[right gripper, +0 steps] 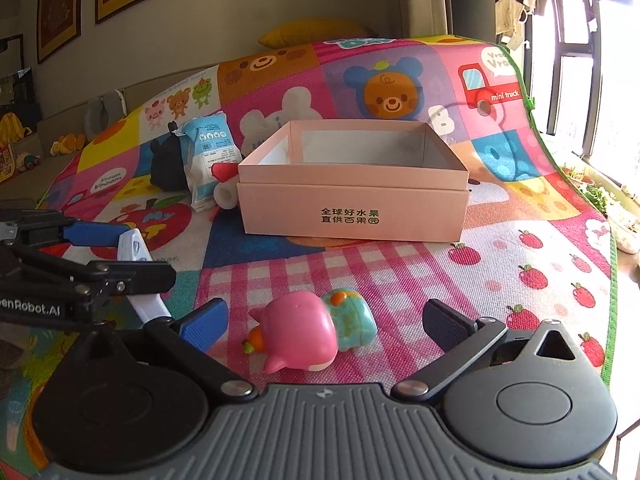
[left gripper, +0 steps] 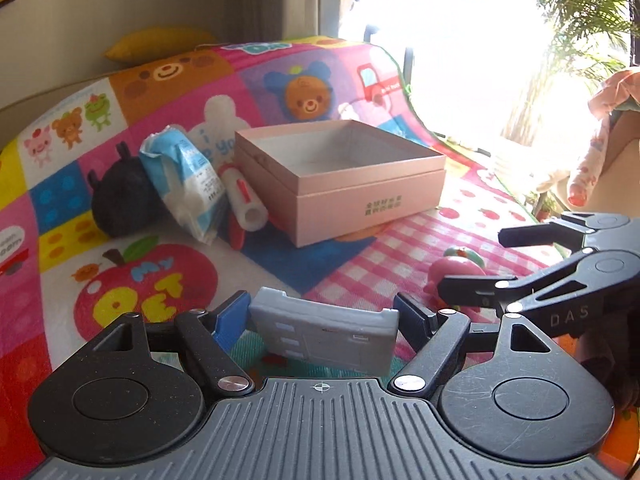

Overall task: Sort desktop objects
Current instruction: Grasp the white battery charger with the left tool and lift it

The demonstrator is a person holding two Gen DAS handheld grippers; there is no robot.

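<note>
My left gripper [left gripper: 322,320] is shut on a grey remote-like block [left gripper: 324,334], held just above the mat; it also shows in the right wrist view [right gripper: 138,256]. My right gripper [right gripper: 324,326] is open, its fingers either side of a pink pig toy [right gripper: 298,334] with a teal backpack lying on the mat; the toy also shows in the left wrist view [left gripper: 456,270]. An open, empty pink box [left gripper: 340,184] [right gripper: 354,196] stands beyond on the mat.
Left of the box lie a black plush [left gripper: 120,200], a blue-and-white tissue pack [left gripper: 184,184] and a white roller with red parts [left gripper: 244,200]. A colourful play mat [right gripper: 520,240] covers the surface; its right edge runs by a window.
</note>
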